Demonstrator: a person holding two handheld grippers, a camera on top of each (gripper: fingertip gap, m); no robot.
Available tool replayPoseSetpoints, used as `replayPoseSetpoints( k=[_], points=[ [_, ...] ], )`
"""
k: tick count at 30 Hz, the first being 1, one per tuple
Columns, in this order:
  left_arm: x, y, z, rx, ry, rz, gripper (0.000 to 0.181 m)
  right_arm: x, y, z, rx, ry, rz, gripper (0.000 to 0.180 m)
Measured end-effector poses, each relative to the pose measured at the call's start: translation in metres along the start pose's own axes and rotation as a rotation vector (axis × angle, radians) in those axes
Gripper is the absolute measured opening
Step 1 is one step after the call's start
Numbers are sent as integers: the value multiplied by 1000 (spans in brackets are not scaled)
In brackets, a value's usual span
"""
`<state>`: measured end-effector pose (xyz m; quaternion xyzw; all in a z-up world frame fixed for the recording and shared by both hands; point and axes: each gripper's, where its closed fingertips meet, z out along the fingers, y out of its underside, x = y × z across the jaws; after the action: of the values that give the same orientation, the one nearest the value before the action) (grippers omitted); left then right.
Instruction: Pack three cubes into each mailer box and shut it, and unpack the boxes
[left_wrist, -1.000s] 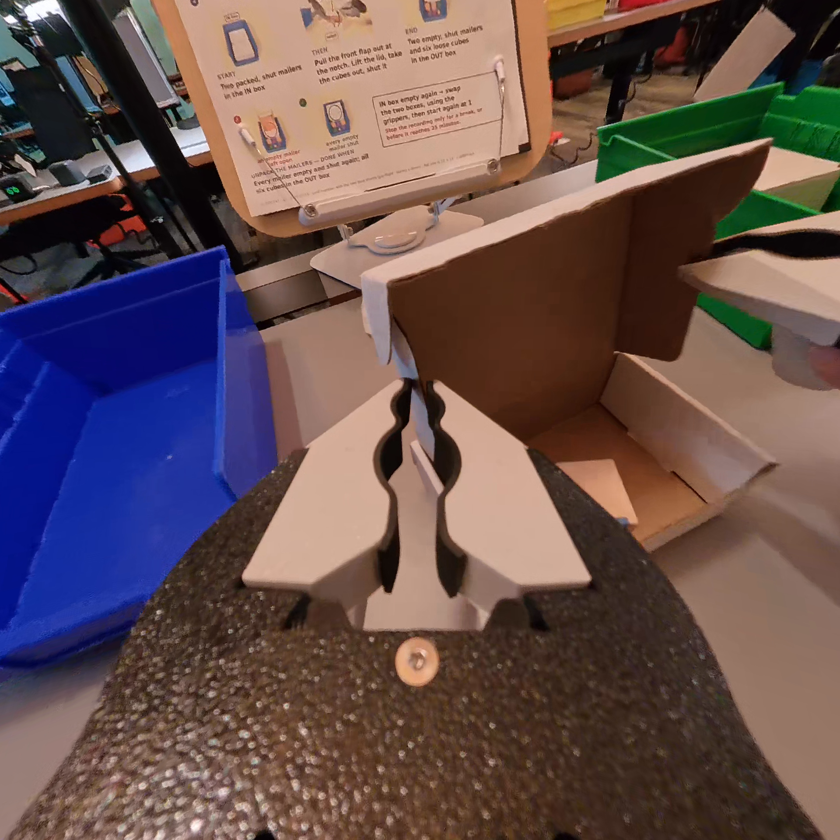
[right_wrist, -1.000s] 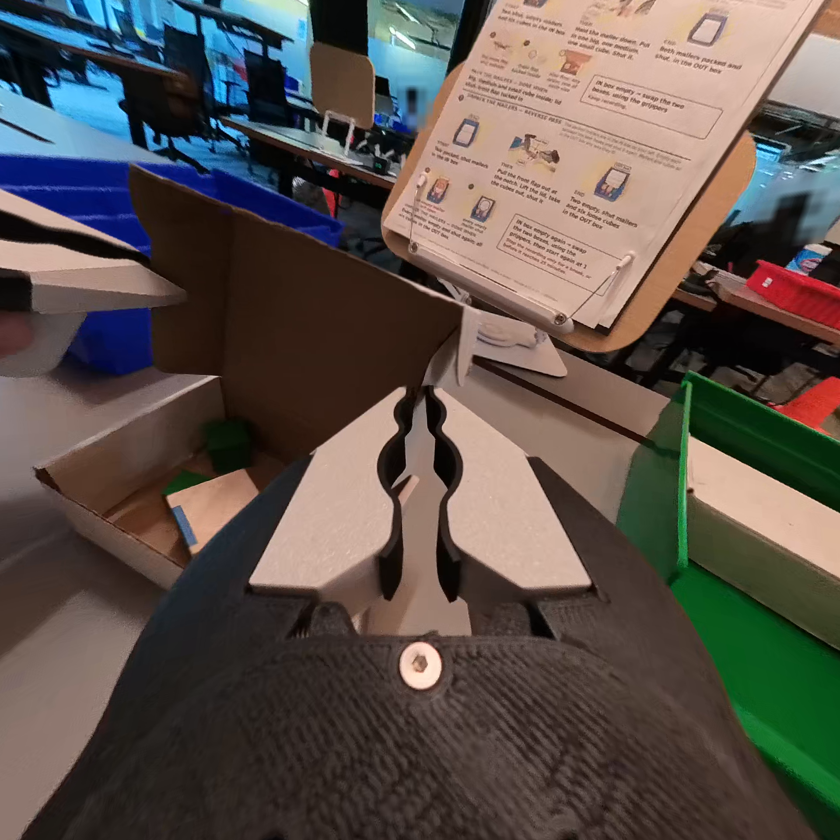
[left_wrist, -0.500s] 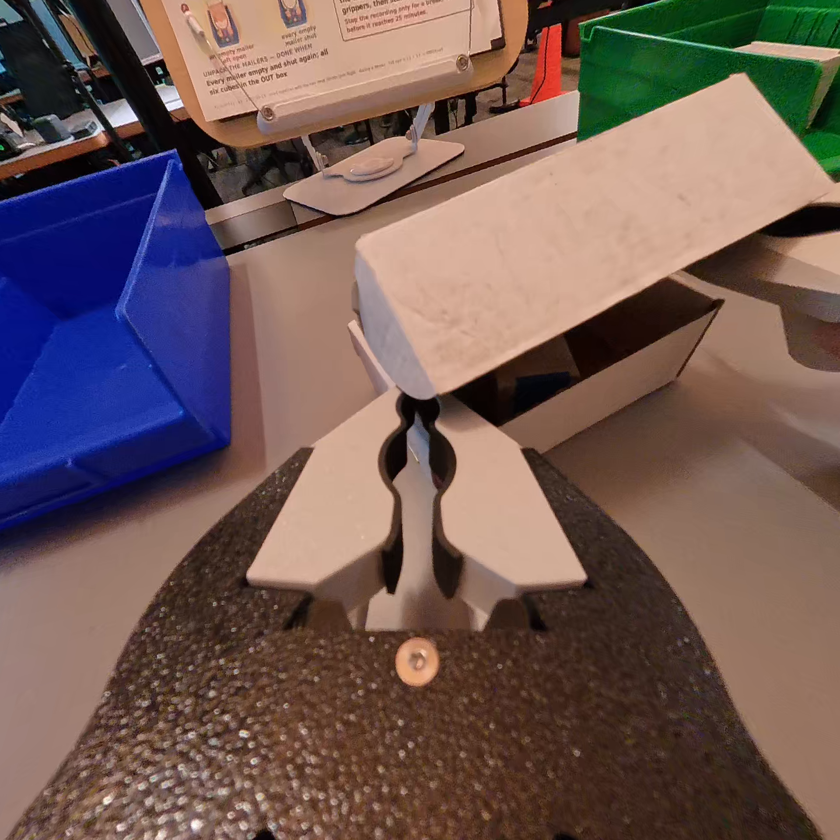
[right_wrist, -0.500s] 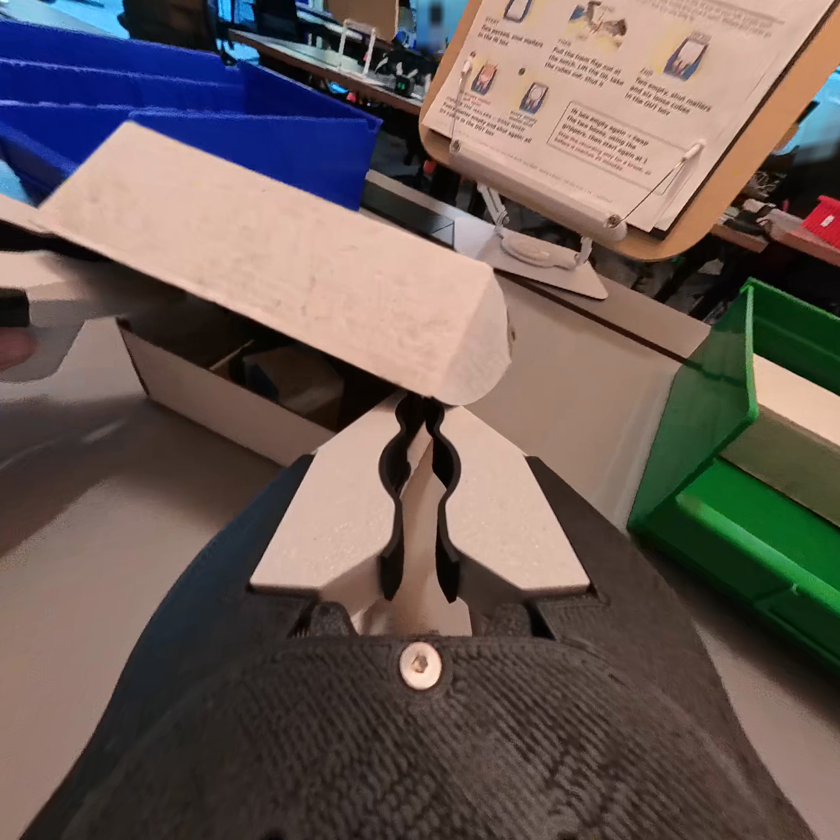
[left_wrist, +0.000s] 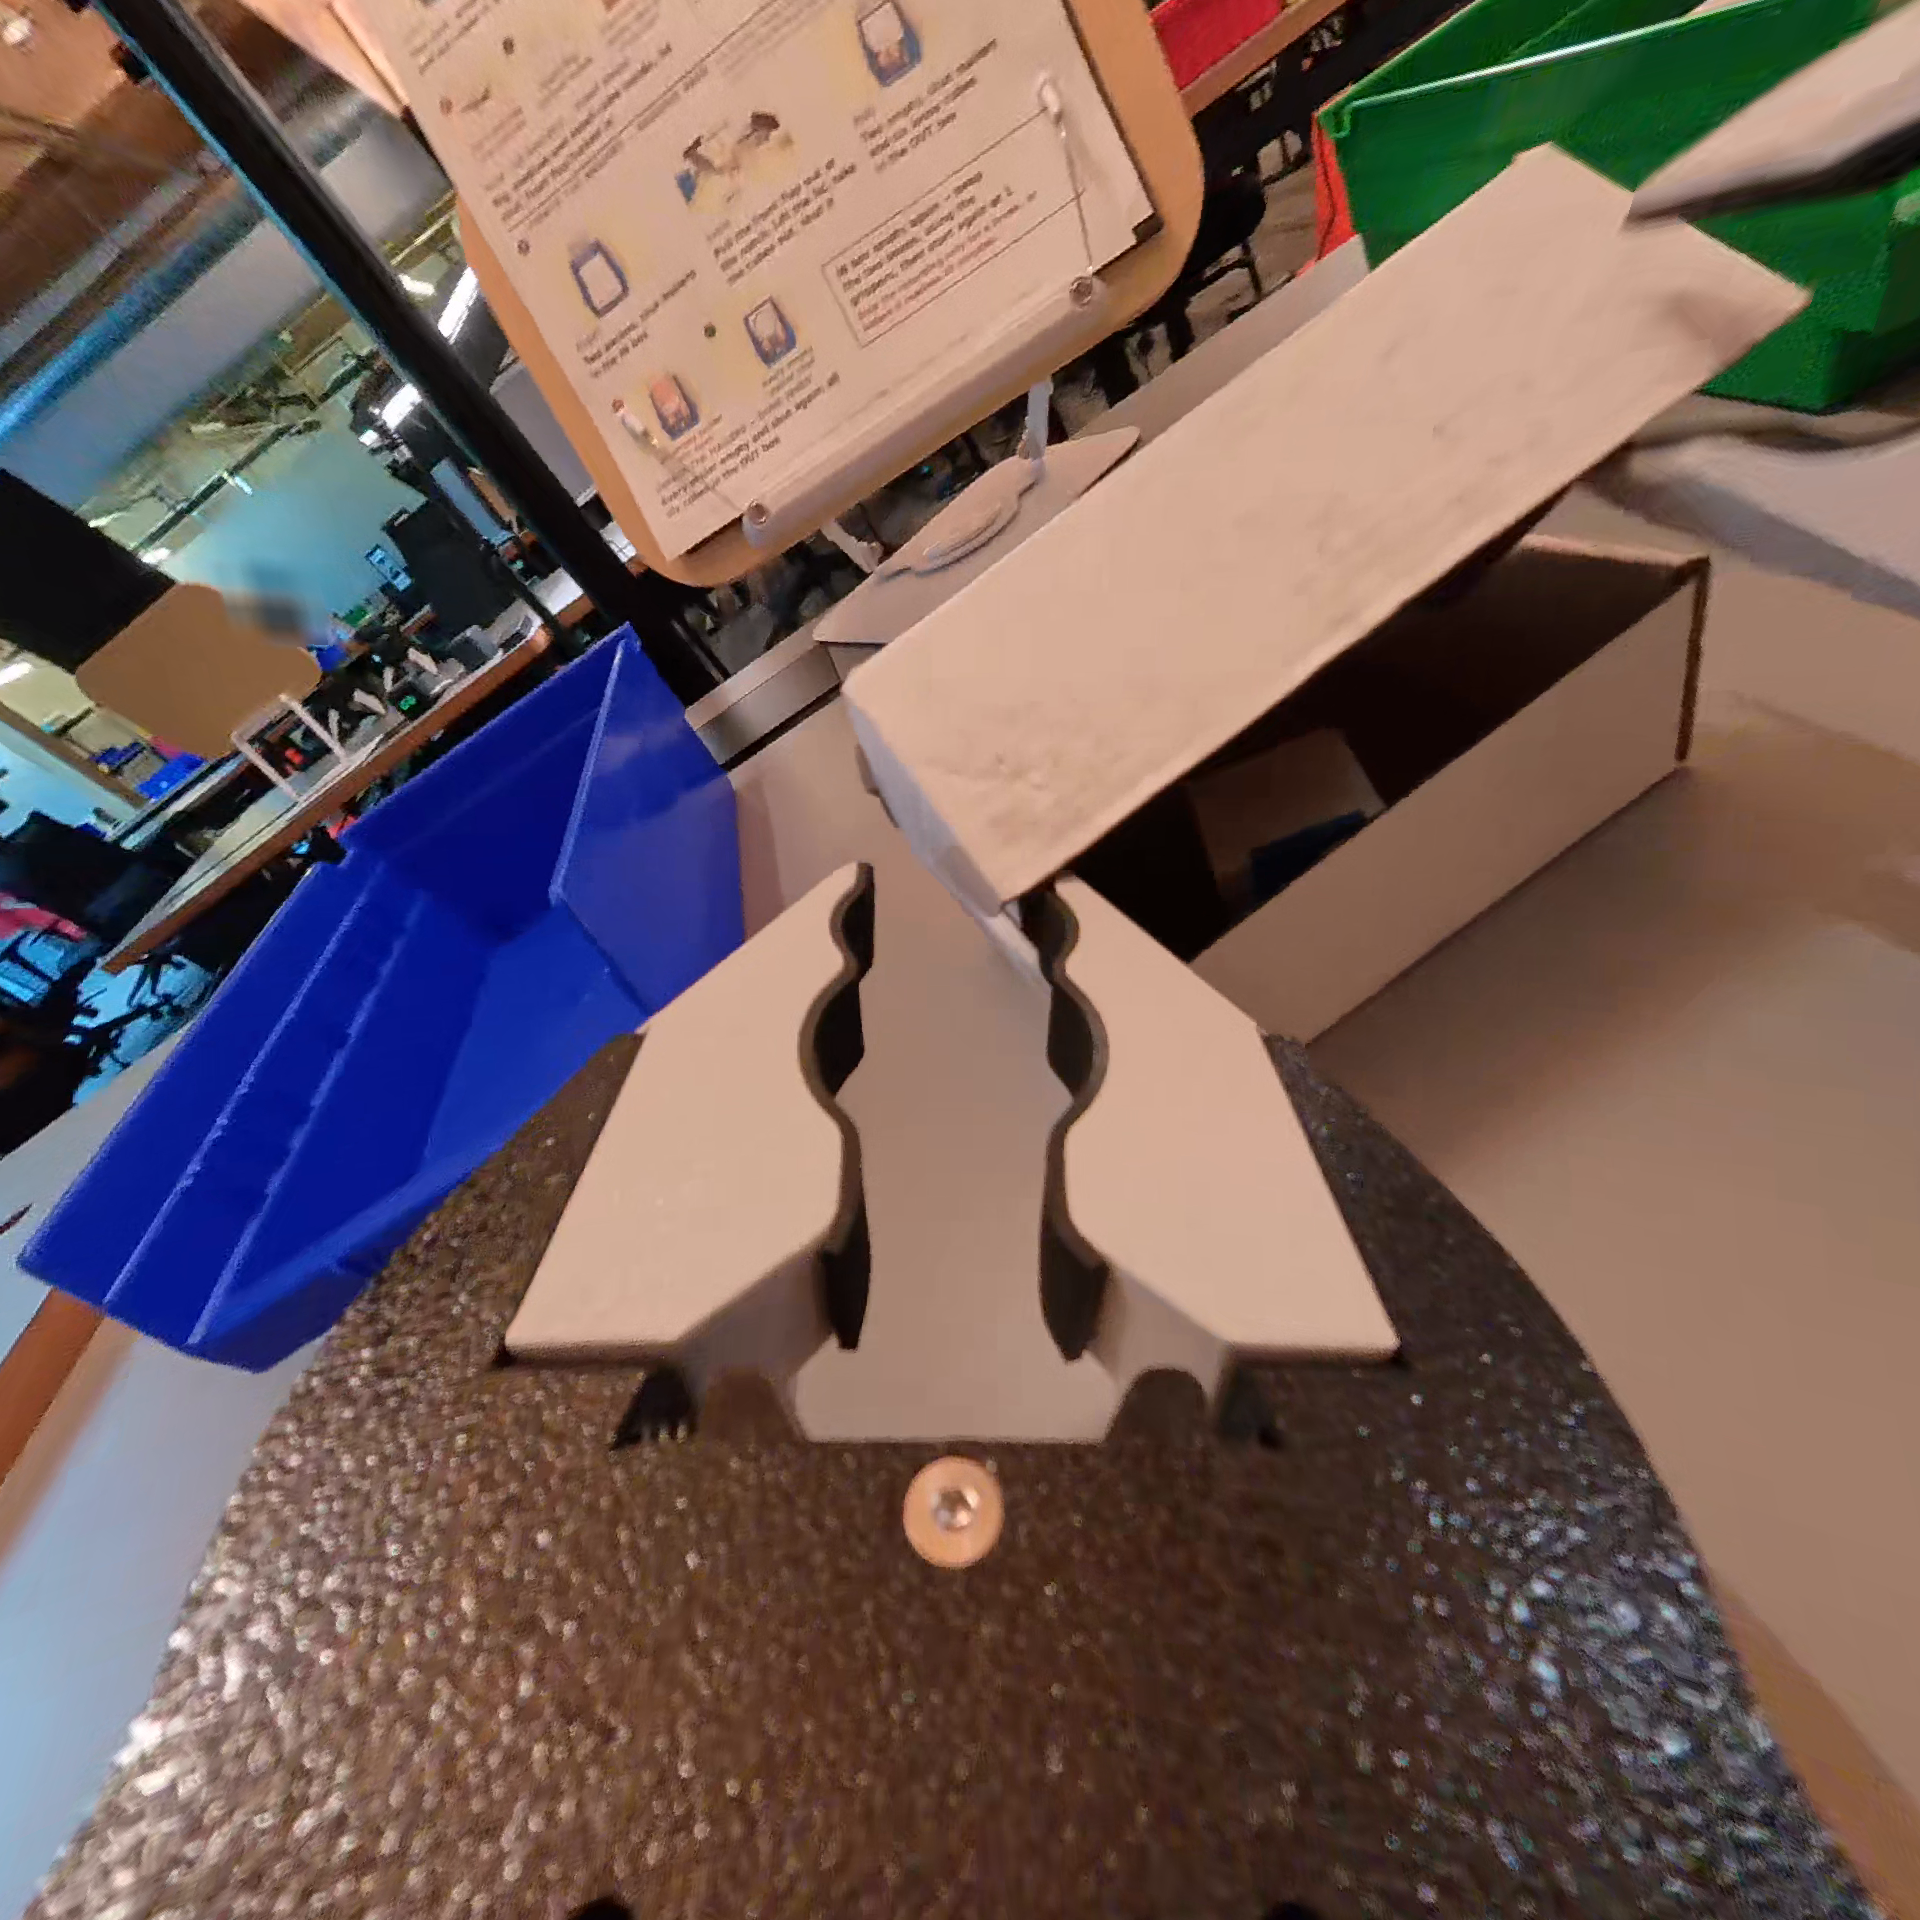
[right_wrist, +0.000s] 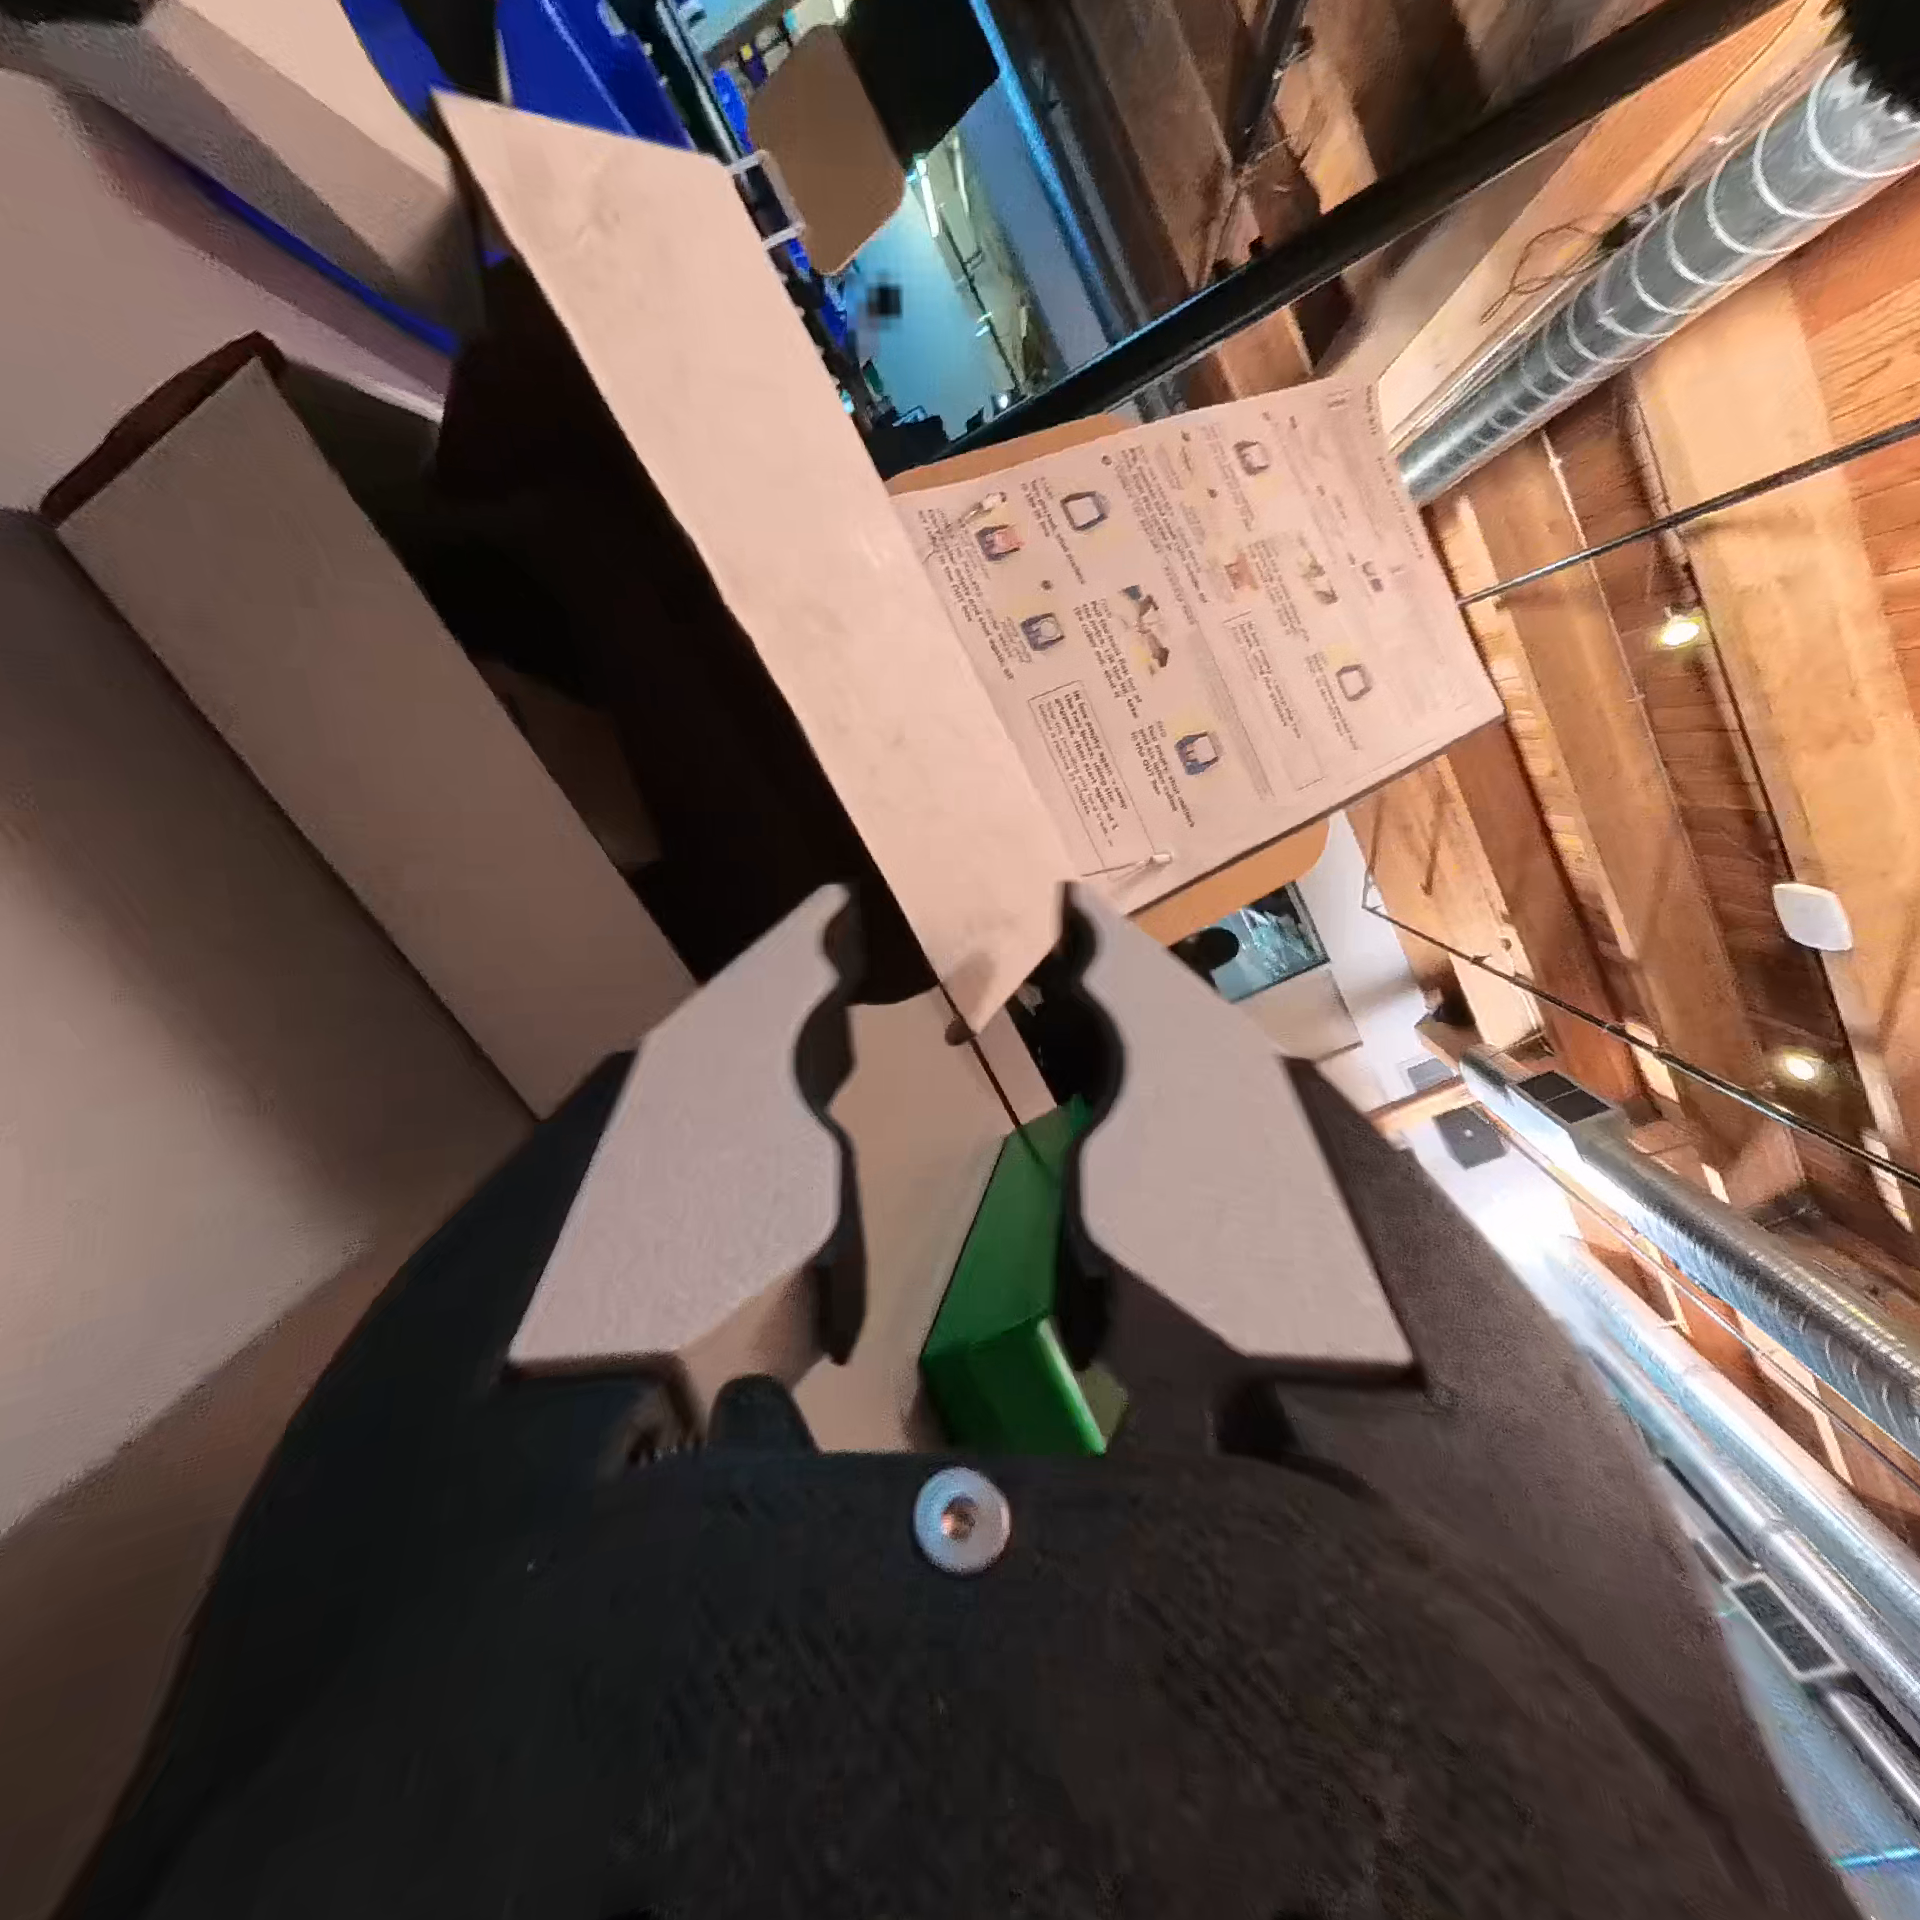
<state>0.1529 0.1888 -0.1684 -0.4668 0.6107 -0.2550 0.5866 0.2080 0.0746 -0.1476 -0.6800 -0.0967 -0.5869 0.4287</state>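
Both grippers' fingers (left_wrist: 717, 1091) apart beside half-closed mailer box (left_wrist: 1455, 831); printed instruction sheet (left_wrist: 790, 239) behind.

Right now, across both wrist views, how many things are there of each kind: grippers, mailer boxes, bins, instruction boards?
Grippers: 2, the left gripper and the right gripper, both open.
Mailer boxes: 1, the white mailer box, lid partly lowered.
Bins: 2, the blue bin and the green bin.
Instruction boards: 1, the instruction board.
Total: 6.
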Motion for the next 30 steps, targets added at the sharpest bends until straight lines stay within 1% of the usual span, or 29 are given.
replayPoseSetpoints(
  k=[1,2,3,4,8,12,15,17,21,23,25,26,30],
  points=[
    [1,-1,0,3,4,7,24,0,-1,-1,-4,-3,-4,18],
    [2,-2,-2,10,5,12,18,1,-3,-2,3,0,-1,11],
    [3,-5,-4,22,13,19,7,2,-5,-3,7,-7,7,10],
    [4,-6,-7,27,17,25,4,1,-5,-5,3,-31,18,9],
    [15,0,-19,-4,84,65,5,-3,-5,-17,-11,-174,107,8],
    [30,16,-29,-64,221,24,5,-19,1,-28,-67,-337,197,8],
    [42,33,-32,-152,319,-21,5,-38,11,-33,-118,-430,193,8],
    [48,42,-29,-187,355,-24,5,-48,18,-33,-135,-455,181,9],
    [55,52,-24,-243,406,-38,20,-58,25,-29,-162,-476,152,11],
    [63,53,-26,-261,494,-74,28,-59,28,-26,-169,-473,136,12],
    [69,50,-33,-275,608,-165,47,-60,29,-25,-172,-476,130,12],
    [69,47,-35,-273,651,-222,51,-60,29,-25,-172,-477,131,12],
    [60,31,-34,-218,703,-415,53,-63,29,-23,-166,-487,141,13]
  ],
)
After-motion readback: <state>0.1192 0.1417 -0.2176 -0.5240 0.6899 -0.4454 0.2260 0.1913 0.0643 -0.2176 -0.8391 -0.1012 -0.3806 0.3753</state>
